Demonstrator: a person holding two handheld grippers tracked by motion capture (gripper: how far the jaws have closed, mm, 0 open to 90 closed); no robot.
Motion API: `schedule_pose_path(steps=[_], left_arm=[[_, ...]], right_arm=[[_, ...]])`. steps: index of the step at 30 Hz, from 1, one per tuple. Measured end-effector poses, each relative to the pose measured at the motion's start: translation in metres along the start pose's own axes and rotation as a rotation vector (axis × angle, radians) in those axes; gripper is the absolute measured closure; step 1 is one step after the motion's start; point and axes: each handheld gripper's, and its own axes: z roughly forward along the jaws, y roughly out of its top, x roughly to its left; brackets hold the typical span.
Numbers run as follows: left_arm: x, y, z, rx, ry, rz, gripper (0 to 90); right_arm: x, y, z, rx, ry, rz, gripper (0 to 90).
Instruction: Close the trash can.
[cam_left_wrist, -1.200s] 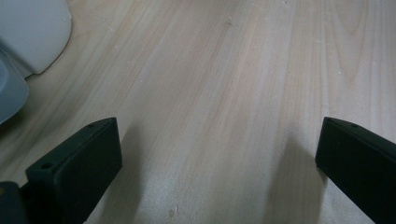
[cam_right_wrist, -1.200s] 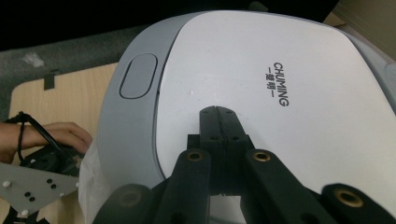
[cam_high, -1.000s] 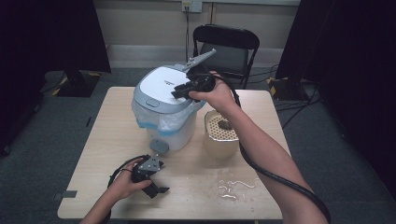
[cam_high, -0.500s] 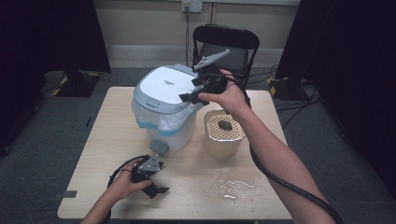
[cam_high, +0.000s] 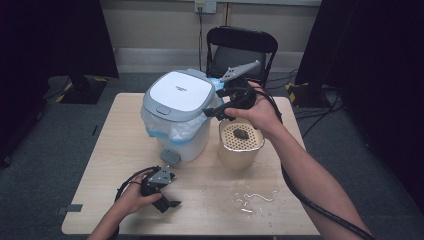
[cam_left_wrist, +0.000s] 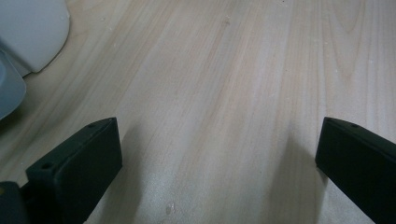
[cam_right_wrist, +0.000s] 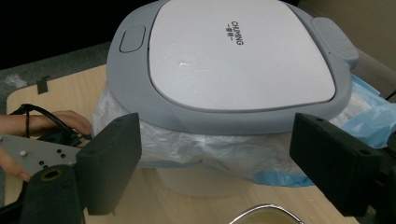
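White-lidded and closed, the bin (cam_high: 177, 115) stands mid-table beside the strainer bowl (cam_high: 241, 145), the right gripper (cam_high: 216, 102), its jaws just opened and empty, hanging by its rim, the left gripper (cam_high: 167, 200) resting spread and empty; reopening the lid probably comes next.

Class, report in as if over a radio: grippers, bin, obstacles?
Right gripper open, jaws just opened, nothing between, beside trash bin, lid shut. Left gripper open, resting on table. Strainer bucket close below the right hand.

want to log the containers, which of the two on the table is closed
The white bin, with its grey-rimmed lid down flat and a plastic liner bunched under the rim. The beige strainer pot beside it stands open on top.
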Motion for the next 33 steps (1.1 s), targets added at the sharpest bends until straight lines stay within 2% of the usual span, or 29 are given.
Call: schedule_pose_path(steps=[16, 19, 21, 27, 30, 33], left_arm=[[0.000, 0.000, 0.000, 0.001, -0.001, 0.000, 0.0], [0.000, 0.000, 0.000, 0.001, 0.000, 0.000, 0.0], [0.000, 0.000, 0.000, 0.001, 0.000, 0.000, 0.0], [0.000, 0.000, 0.000, -0.002, 0.002, -0.001, 0.0], [0.000, 0.000, 0.000, 0.000, 0.004, 0.003, 0.0], [0.000, 0.000, 0.001, -0.014, 0.001, 0.004, 0.0]], right_arm=[[0.005, -0.025, -0.009, -0.027, 0.020, 0.023, 14.6], [0.006, -0.030, -0.009, -0.017, 0.010, 0.021, 14.7], [0.008, -0.034, -0.009, -0.006, 0.014, 0.007, 14.6], [0.010, -0.050, -0.006, -0.005, 0.029, 0.013, 14.6], [0.014, -0.058, -0.004, 0.007, 0.032, 0.001, 14.7], [0.017, -0.067, 0.000, 0.019, 0.045, -0.001, 14.7]])
